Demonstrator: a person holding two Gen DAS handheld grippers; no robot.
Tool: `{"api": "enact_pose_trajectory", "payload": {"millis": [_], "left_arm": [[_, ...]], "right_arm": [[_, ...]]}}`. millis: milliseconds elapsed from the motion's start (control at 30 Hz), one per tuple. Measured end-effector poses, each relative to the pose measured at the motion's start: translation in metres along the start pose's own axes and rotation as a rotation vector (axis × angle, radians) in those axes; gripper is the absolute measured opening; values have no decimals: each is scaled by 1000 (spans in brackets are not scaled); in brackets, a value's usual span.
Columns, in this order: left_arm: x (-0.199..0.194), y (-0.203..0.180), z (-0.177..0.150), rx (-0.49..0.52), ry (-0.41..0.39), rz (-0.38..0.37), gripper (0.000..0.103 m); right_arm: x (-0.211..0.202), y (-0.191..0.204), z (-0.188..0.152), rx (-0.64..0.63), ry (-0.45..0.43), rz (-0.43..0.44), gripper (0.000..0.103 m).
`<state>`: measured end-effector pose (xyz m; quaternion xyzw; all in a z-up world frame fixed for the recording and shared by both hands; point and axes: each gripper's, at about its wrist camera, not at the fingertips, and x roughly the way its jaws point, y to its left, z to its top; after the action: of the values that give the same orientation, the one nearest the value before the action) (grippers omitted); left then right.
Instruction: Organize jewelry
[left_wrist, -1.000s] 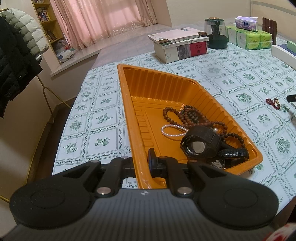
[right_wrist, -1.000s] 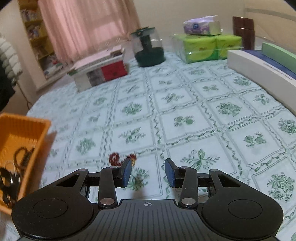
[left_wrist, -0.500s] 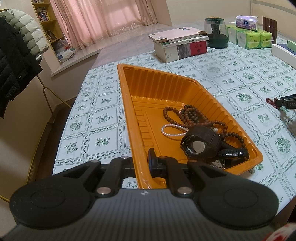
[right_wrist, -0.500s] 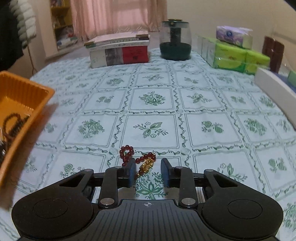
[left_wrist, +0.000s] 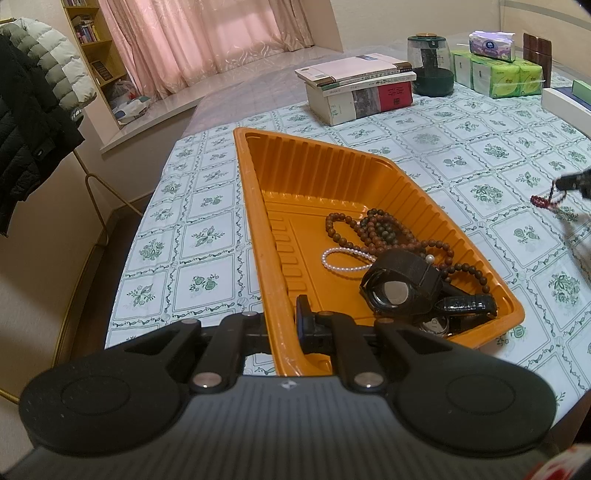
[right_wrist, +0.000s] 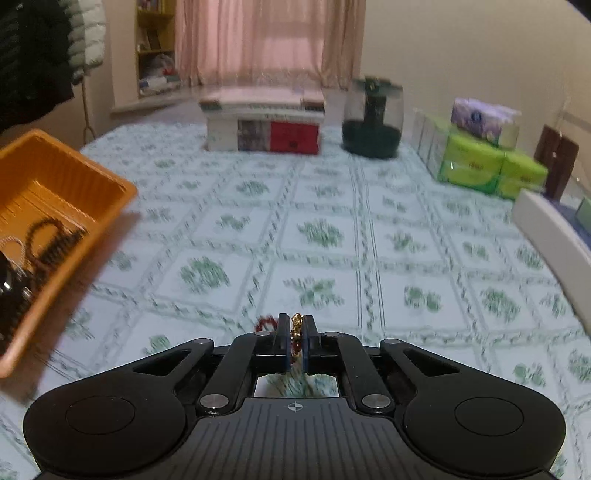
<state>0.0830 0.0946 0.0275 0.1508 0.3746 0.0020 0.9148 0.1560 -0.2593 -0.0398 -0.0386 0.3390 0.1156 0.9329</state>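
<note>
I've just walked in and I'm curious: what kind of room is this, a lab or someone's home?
Most likely a lived-in room at home: a table with a floral cloth, pink curtains at the window, a bookshelf, and a padded jacket hanging nearby.

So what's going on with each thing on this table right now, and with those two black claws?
Left gripper: shut on the orange tray's near rim.
Right gripper: shut on the red bead bracelet.
Red bead bracelet: pinched at its gold charm, red beads trailing left.
Orange tray: on the table, holding jewelry.
Brown bead strands: heaped in the tray.
Pearl bracelet: lying in the tray.
Black watch: in the tray, atop the beads.
</note>
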Motion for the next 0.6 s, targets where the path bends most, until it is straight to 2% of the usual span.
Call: {"api": "enact_pose_trajectory", "payload": {"millis": [333,600], "left_arm": [[0,0,0,-1,1,0,9],[0,0,0,-1,0,-1,9]], "right_arm": [[-43,32,61,-34,-159,104,5],[-58,72,101,-72,-221,230,5]]}}
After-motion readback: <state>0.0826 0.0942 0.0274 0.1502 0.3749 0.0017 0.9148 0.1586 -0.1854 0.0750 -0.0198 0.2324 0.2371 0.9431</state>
